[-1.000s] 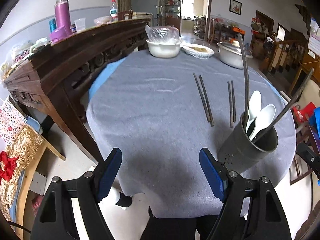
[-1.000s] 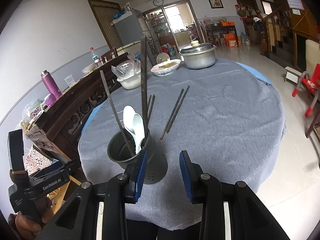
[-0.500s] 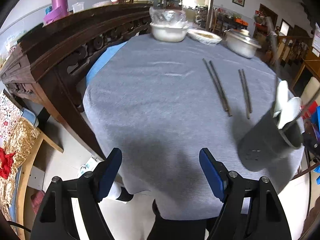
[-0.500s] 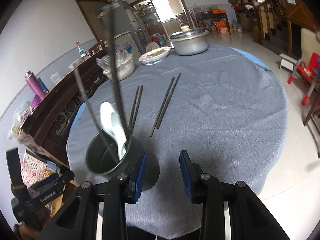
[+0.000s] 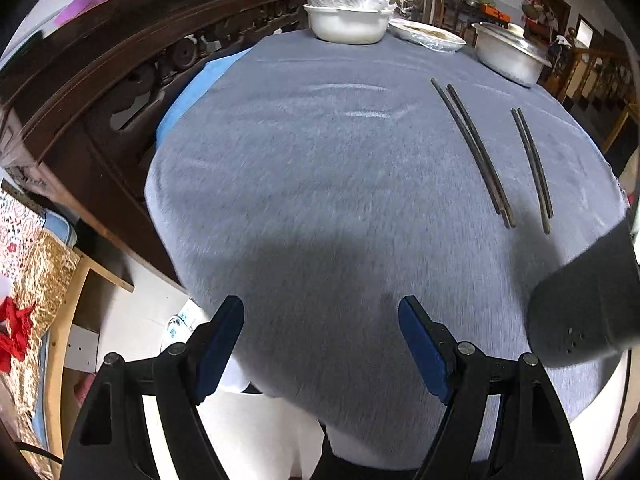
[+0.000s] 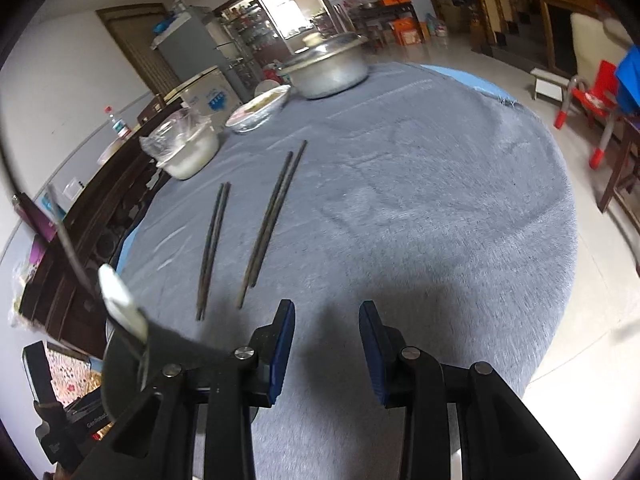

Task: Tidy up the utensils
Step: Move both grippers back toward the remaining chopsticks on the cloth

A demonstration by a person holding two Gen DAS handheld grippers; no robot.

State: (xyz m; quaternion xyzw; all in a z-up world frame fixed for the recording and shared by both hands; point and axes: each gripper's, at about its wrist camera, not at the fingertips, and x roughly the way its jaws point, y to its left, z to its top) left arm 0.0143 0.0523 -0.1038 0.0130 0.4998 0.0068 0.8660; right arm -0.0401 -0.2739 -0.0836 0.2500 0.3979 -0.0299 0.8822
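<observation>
Two pairs of dark chopsticks lie on the grey tablecloth: one pair [image 5: 472, 152] [image 6: 272, 220] and a second pair [image 5: 532, 168] [image 6: 214, 248] beside it. A dark metal utensil holder [image 5: 588, 300] [image 6: 128, 360] stands near the table's front edge, blurred; a white spoon [image 6: 120, 308] and thin dark sticks poke out of it. My left gripper [image 5: 322, 344] hovers open over bare cloth, left of the holder. My right gripper [image 6: 326, 344] is open, its jaws only narrowly apart and nothing between them, right of the holder and just short of the chopstick ends.
At the table's far side stand a white bowl under plastic [image 5: 346, 24], a covered plate [image 5: 428, 36] and a lidded metal pot [image 5: 508, 56]. A carved dark wood sideboard [image 5: 120, 80] runs along the left. A red chair [image 6: 592, 112] stands off to the right.
Both grippers have come lower and closer over the table. The holder has slid to the right edge of the left view and the lower left of the right view. Jaw gaps are unchanged.
</observation>
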